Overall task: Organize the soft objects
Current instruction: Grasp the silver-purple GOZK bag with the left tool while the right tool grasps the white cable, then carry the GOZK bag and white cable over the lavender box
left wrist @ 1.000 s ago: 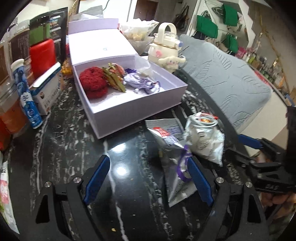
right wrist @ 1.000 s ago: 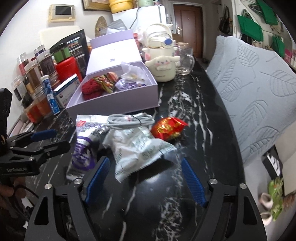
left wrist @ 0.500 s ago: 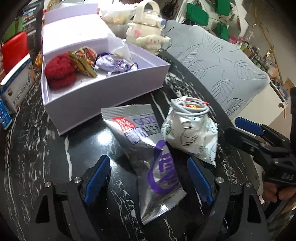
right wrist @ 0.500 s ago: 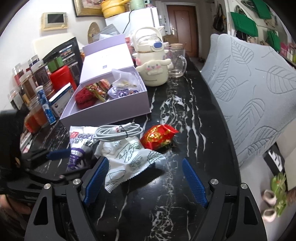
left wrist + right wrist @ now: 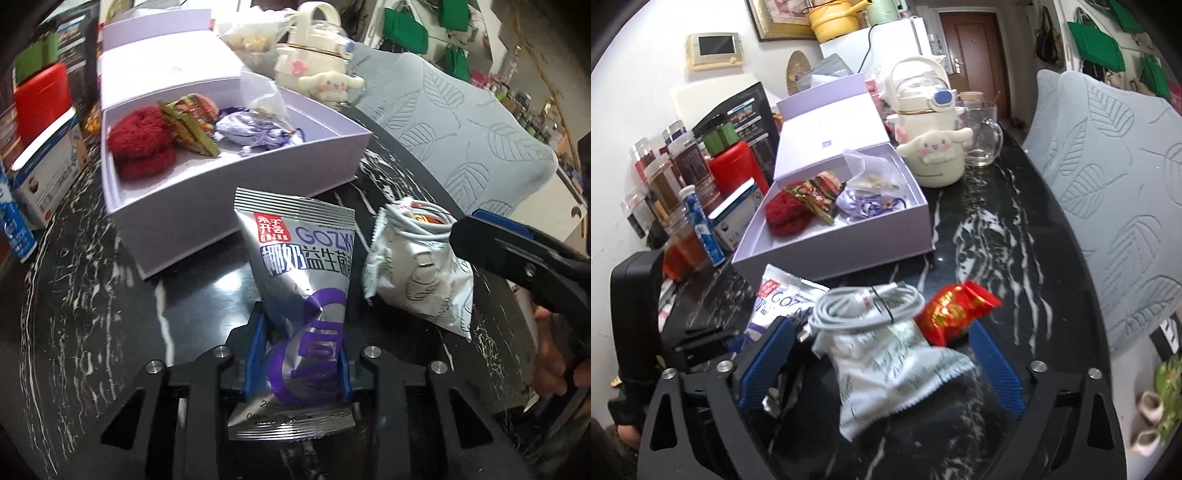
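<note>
My left gripper (image 5: pixel 299 354) is closing, and its blue pads press on the lower half of a silver and purple snack packet (image 5: pixel 295 258) on the black marble table. Beside it lies a white patterned packet (image 5: pixel 897 373) with a coiled grey cable (image 5: pixel 864 306) on top. My right gripper (image 5: pixel 881 328) is opening, its fingers either side of that packet without touching it. A red and gold packet (image 5: pixel 956 310) lies by its right finger. The open lilac box (image 5: pixel 842 251) holds a red knitted piece (image 5: pixel 140 144), a striped pouch and a purple pouch (image 5: pixel 251 133).
A cream character kettle (image 5: pixel 934 147) and a glass mug (image 5: pixel 982 136) stand behind the box. Jars, a red tin and a blue tube (image 5: pixel 701 225) crowd the left edge. A grey leaf-pattern cushion (image 5: pixel 1126 203) borders the table on the right.
The left gripper has come down and shut on the silver packet. The right gripper has moved in over the white packet and spread its fingers wider.
</note>
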### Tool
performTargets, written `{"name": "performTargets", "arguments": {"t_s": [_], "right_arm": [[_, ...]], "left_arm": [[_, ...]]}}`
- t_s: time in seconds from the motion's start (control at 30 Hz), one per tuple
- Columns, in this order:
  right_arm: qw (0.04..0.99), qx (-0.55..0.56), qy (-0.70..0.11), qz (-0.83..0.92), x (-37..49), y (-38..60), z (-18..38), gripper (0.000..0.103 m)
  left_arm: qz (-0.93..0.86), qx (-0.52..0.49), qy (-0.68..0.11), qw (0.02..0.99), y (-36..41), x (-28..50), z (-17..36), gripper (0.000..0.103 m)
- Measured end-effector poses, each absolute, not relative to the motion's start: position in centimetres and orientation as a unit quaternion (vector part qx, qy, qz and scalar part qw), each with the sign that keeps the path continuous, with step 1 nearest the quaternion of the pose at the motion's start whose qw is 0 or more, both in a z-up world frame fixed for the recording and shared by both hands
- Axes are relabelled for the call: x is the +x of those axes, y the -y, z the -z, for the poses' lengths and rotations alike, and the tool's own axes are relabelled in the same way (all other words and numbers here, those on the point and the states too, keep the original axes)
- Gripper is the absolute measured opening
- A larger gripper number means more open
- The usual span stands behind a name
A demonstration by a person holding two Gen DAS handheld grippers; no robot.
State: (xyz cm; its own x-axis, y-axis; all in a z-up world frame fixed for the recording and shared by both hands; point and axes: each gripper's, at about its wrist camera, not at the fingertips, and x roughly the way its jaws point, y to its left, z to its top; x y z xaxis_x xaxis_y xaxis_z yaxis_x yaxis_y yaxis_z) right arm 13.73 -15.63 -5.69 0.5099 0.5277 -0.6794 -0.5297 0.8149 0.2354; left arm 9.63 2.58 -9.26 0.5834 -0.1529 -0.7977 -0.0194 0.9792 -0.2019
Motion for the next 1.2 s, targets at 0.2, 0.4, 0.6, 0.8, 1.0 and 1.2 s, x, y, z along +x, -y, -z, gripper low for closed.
{"name": "performTargets", "arguments": {"t_s": [0.2, 0.4, 0.6, 0.8, 1.0, 1.2], "right_arm": [[0.861, 0.011, -0.401, -0.312, 15.1, 13.6, 6.8, 0.100], [0.864, -0.011, -0.402, -0.303, 15.8, 12.0, 7.8, 0.099], [0.864, -0.023, -0.409, -0.292, 16.2, 11.7, 8.3, 0.075], [0.868, -0.009, -0.404, -0.288, 15.8, 12.4, 8.4, 0.069], [0.879, -0.004, -0.378, -0.292, 14.2, 13.2, 7.4, 0.068], [0.879, 0.000, -0.368, -0.304, 12.5, 13.7, 6.8, 0.068]], "left_arm": [[0.022, -0.099, -0.446, 0.889, -4.7, 8.5, 8.7, 0.031], [0.021, -0.106, -0.444, 0.889, -5.8, 8.1, 8.9, 0.031], [0.028, -0.108, -0.453, 0.884, -5.8, 8.3, 9.4, 0.031], [0.021, -0.112, -0.444, 0.889, -5.7, 8.3, 9.5, 0.031], [0.016, -0.120, -0.431, 0.894, -5.9, 7.7, 9.5, 0.027], [0.019, -0.128, -0.425, 0.896, -5.8, 6.6, 9.3, 0.027]]}}
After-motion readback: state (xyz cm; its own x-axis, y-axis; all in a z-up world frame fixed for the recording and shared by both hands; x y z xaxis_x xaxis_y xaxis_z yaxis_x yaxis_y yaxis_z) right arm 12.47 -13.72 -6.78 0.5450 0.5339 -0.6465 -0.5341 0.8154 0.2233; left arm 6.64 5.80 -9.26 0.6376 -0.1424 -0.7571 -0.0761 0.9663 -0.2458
